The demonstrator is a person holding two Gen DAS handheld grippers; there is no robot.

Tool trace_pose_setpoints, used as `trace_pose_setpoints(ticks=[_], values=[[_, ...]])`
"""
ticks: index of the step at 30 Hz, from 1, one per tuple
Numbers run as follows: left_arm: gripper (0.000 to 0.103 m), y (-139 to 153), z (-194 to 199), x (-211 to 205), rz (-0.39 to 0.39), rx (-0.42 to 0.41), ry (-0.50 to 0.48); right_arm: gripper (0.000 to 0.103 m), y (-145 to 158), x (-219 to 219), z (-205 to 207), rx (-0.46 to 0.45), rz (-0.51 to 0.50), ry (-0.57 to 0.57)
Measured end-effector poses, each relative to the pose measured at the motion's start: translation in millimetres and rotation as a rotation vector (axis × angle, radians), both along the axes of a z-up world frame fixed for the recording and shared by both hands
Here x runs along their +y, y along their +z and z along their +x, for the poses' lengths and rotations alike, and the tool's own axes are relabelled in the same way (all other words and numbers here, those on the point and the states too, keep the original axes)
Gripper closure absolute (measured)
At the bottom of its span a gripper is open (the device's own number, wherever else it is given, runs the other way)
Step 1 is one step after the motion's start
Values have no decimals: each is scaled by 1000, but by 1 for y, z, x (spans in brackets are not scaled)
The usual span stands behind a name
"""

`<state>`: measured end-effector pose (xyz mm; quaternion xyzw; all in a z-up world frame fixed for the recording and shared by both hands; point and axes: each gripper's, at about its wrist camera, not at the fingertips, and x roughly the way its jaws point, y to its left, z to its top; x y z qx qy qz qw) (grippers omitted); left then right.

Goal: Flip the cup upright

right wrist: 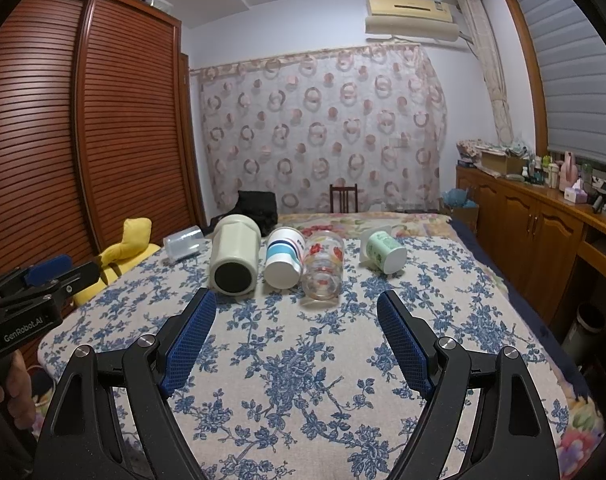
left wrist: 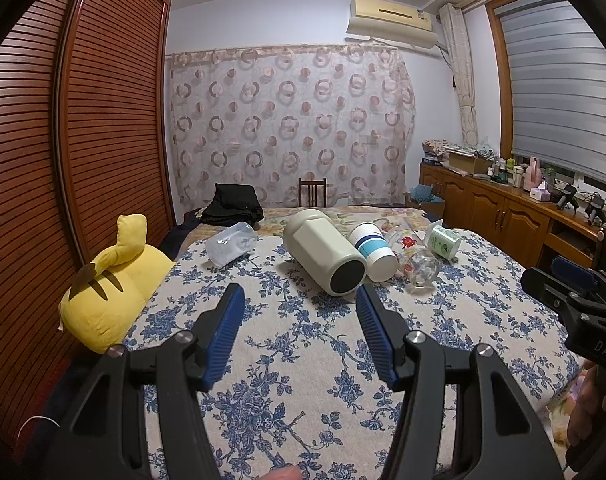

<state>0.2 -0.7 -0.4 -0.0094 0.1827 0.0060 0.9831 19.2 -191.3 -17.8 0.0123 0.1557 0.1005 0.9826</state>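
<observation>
Left fingers: blue pads [left wrist: 227, 324] spread wide on the left gripper [left wrist: 301, 292], nothing between them, held above the bed [left wrist: 303, 380].
Right fingers: blue pads [right wrist: 195, 328] likewise spread wide on the right gripper [right wrist: 297, 300], nothing between them, above the floral bedspread.
Cups: five lie on their sides in a rough row across the bed, ahead of both grippers and touched by neither.
Clear plastic cup [left wrist: 231, 243]: leftmost, set apart from the rest, near the yellow plush toy [left wrist: 111, 292].
Large beige cup [left wrist: 323, 250]: dark round end facing the camera, just beside the white cup with blue stripes [left wrist: 373, 250].
Glass with red flowers [right wrist: 323, 264]: against the striped cup; the right wrist view shows its open mouth toward the camera.
Green-patterned white cup [right wrist: 383, 250]: rightmost, apart from the glass, lying at an angle.
Left wrist view only: right gripper seen from the side at the right edge, and a fingertip at the bottom edge.
Right wrist view only: left gripper's body at the left edge with a hand [right wrist: 7, 384] on its handle; the gap between glass and green cup reads clearly.
Both views: wooden wardrobe [left wrist: 83, 120], circle-patterned curtain [left wrist: 291, 124], wooden cabinet [right wrist: 543, 220] under the window.
</observation>
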Motion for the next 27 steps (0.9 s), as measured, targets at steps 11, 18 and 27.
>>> trace_pose_setpoints(ticks=[11, 18, 27], values=[[45, 0, -3, -2, 1, 0, 0, 18, -1, -1, 2, -2, -1, 0], [45, 0, -3, -2, 2, 0, 0, 18, -1, -1, 2, -2, 0, -1], [45, 0, -3, -4, 4, -1, 0, 18, -1, -1, 2, -3, 0, 0]])
